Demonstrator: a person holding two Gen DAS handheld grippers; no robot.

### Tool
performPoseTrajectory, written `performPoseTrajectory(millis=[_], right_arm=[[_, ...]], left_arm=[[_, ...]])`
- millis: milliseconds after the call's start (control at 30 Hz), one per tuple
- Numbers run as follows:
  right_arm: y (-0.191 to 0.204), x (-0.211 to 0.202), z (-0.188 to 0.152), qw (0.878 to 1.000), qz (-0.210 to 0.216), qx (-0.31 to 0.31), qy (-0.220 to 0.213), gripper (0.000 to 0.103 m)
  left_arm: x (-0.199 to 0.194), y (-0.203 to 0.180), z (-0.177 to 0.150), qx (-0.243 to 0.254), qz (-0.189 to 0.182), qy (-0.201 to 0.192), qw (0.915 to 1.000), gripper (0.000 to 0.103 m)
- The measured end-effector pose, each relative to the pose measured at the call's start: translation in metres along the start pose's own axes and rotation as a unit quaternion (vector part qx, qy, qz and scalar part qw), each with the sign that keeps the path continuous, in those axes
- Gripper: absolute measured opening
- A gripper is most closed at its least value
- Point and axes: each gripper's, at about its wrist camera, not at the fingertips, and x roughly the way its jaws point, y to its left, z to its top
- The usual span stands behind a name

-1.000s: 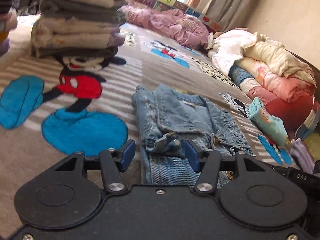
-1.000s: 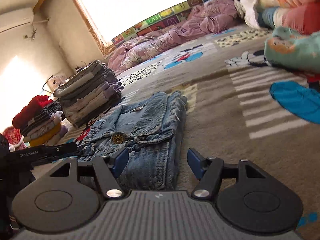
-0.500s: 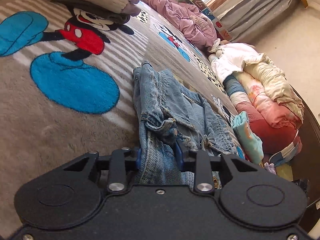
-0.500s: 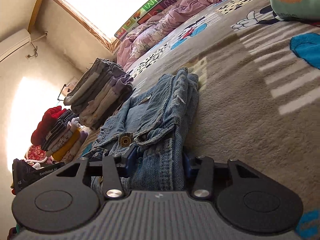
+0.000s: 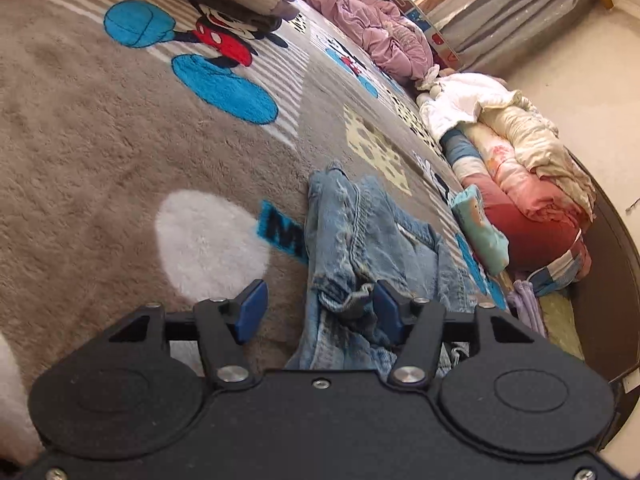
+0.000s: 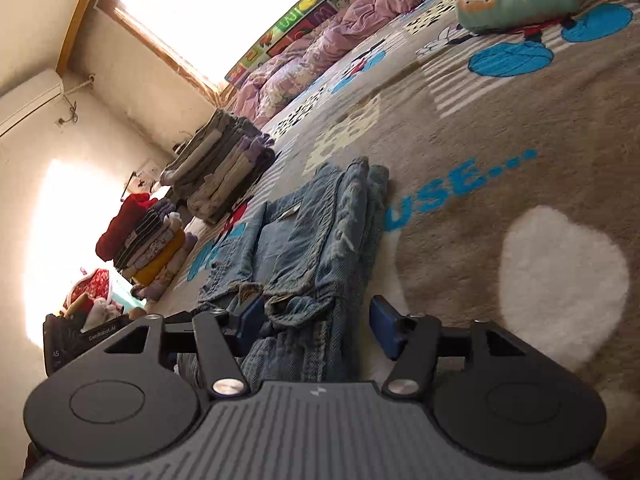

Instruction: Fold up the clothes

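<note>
A folded blue denim garment (image 5: 360,240) lies flat on the cartoon-print carpet (image 5: 100,140). Its near hem sits between the jaws of my left gripper (image 5: 319,309). These jaws are opening: the denim brushes the right pad while the left pad stands clear over carpet. In the right wrist view the same denim garment (image 6: 316,240) runs away from my right gripper (image 6: 318,322). Its jaws are opening too, with the hem beside the left pad and a gap to the right pad. Neither gripper presses on the cloth.
A tall stack of folded clothes (image 6: 224,168) stands at the back left, a second colourful stack (image 6: 148,240) closer to the wall. A pink quilt (image 5: 372,28) lies under the window. Rolled bedding (image 5: 520,184) and a teal garment (image 5: 480,232) lie to the right.
Half a second ago both grippers were shut on the denim's near hem. The garment has slid toward me over the carpet onto the blue lettering, and both pairs of jaws have parted.
</note>
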Motion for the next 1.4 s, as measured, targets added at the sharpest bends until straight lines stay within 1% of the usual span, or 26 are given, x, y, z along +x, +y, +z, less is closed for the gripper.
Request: performPoseTrajectory(millis=[67,133,167,200,233,267,300,333,367,400,433,500,600,633,733,867,933,1000,1100,1167,1267,1300,1333,1367,1400], right_arm=[[-0.007,0.013,0.01,1.0,0.012,0.017,0.0,0.068],[-0.012,0.038,0.016,0.999,0.02,0.024,0.02,0.067],[-0.013,0.049,0.018,0.999,0.019,0.025,0.026,0.063],[-0.012,0.055,0.016,0.999,0.019,0.023,0.025,0.061],[-0.011,0.06,0.015,0.999,0.021,0.022,0.024,0.06],[-0.01,0.064,0.013,0.999,0.03,0.023,0.026,0.057],[-0.009,0.067,0.012,0.999,0.039,0.024,0.028,0.054],[-0.01,0.07,0.01,0.998,0.051,0.029,0.028,0.046],[-0.013,0.07,0.01,0.996,0.071,0.048,0.022,0.045],[-0.017,0.07,0.009,0.994,0.091,0.066,0.016,0.043],[-0.02,0.069,0.009,0.991,0.107,0.081,0.012,0.04],[-0.024,0.061,0.016,0.989,0.116,0.087,0.007,0.037],[-0.029,0.042,0.03,0.985,0.14,0.097,-0.019,0.032],[-0.031,0.036,0.036,0.985,0.14,0.093,-0.031,0.032],[-0.04,0.016,0.062,0.985,0.133,0.081,-0.073,0.032],[-0.066,-0.01,0.112,0.98,0.115,0.074,-0.145,0.032],[-0.081,-0.02,0.14,0.974,0.106,0.076,-0.184,0.032],[-0.096,-0.03,0.168,0.968,0.097,0.067,-0.223,0.032],[-0.112,-0.039,0.211,0.954,0.084,0.056,-0.281,0.032],[-0.124,-0.042,0.242,0.945,0.078,0.054,-0.312,0.032],[-0.148,-0.042,0.286,0.933,0.068,0.061,-0.349,0.032],[-0.159,-0.039,0.297,0.931,0.056,0.066,-0.355,0.032],[-0.173,-0.033,0.304,0.93,0.029,0.078,-0.358,0.032],[-0.187,-0.028,0.312,0.928,0.002,0.089,-0.361,0.032],[-0.202,-0.021,0.317,0.926,-0.029,0.102,-0.361,0.034]], left_arm=[[0.011,0.003,0.003,-0.015,-0.013,0.007,0.9998,0.057],[0.023,0.0,0.004,-0.004,-0.016,0.011,0.9998,0.057],[0.029,-0.003,0.005,0.002,-0.02,0.008,0.9998,0.057],[0.034,-0.004,0.007,0.003,-0.03,0.009,0.9995,0.056],[0.039,-0.005,0.008,0.002,-0.043,0.012,0.999,0.045],[0.043,-0.006,0.008,0.001,-0.052,0.016,0.9985,0.039],[0.046,-0.007,0.008,0.001,-0.061,0.019,0.998,0.039],[0.05,-0.008,0.009,0.0,-0.07,0.022,0.9973,0.037],[0.052,-0.008,0.009,-0.006,-0.082,0.025,0.9963,0.033],[0.049,-0.006,0.011,-0.025,-0.102,0.022,0.9942,0.031],[0.046,-0.004,0.013,-0.042,-0.121,0.02,0.9915,0.025],[0.042,-0.008,0.017,-0.059,-0.151,0.016,0.9867,0.023],[0.049,-0.034,0.026,-0.04,-0.177,0.017,0.9833,0.023],[0.057,-0.044,0.029,-0.037,-0.187,0.019,0.9814,0.023],[0.095,-0.082,0.044,-0.02,-0.22,0.032,0.9747,0.023],[0.161,-0.145,0.07,0.02,-0.257,0.062,0.9642,0.023],[0.195,-0.179,0.087,0.035,-0.279,0.073,0.957,0.023],[0.227,-0.214,0.108,0.048,-0.305,0.081,0.9477,0.023],[0.274,-0.267,0.138,0.066,-0.34,0.086,0.934,0.023],[0.305,-0.295,0.154,0.066,-0.357,0.091,0.9274,0.023],[0.351,-0.321,0.17,0.065,-0.366,0.098,0.9233,0.023],[0.371,-0.325,0.171,0.06,-0.362,0.105,0.9242,0.023],[0.391,-0.326,0.169,0.063,-0.35,0.113,0.9279,0.023],[0.415,-0.324,0.165,0.073,-0.322,0.124,0.9357,0.026],[0.441,-0.32,0.159,0.082,-0.284,0.137,0.9455,0.029]])
